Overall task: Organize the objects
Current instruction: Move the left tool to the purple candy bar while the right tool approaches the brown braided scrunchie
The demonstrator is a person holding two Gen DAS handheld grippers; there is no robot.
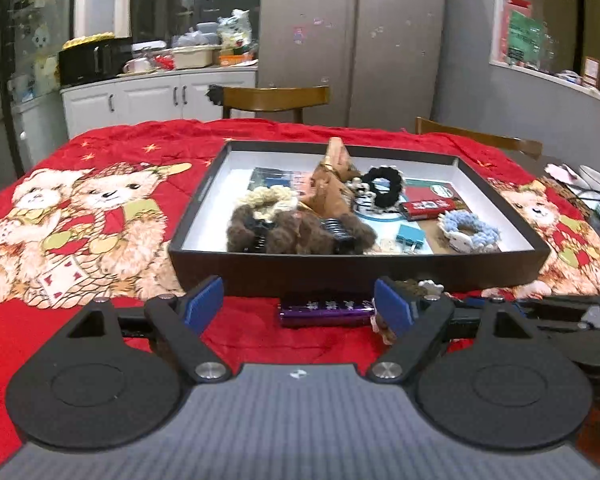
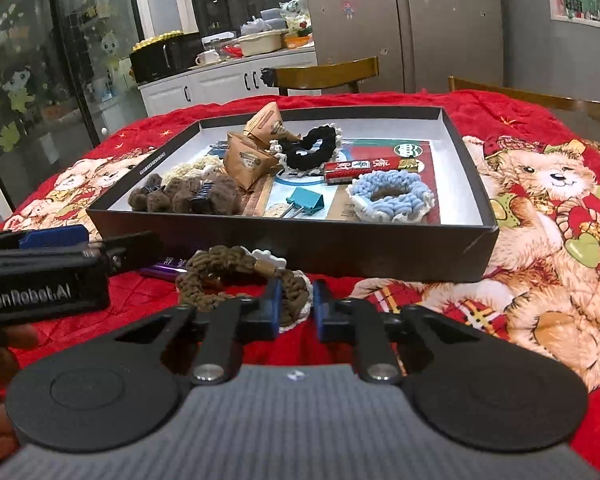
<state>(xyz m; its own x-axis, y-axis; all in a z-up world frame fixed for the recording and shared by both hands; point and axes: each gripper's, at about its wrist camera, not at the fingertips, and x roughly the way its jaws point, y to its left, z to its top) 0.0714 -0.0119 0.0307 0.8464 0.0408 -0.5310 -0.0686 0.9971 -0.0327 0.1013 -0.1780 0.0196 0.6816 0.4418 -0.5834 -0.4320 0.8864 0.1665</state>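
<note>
Item — brown scrunchie, just ahead-left of our right tool, narrowly parted; left tool wide apart, purple bar lying crosswise between its fingers.

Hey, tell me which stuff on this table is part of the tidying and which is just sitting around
Job:
black box
brown scrunchie outside it
purple packet outside it
blue scrunchie already inside

Lying about:
wooden chair
microwave
fridge
</note>
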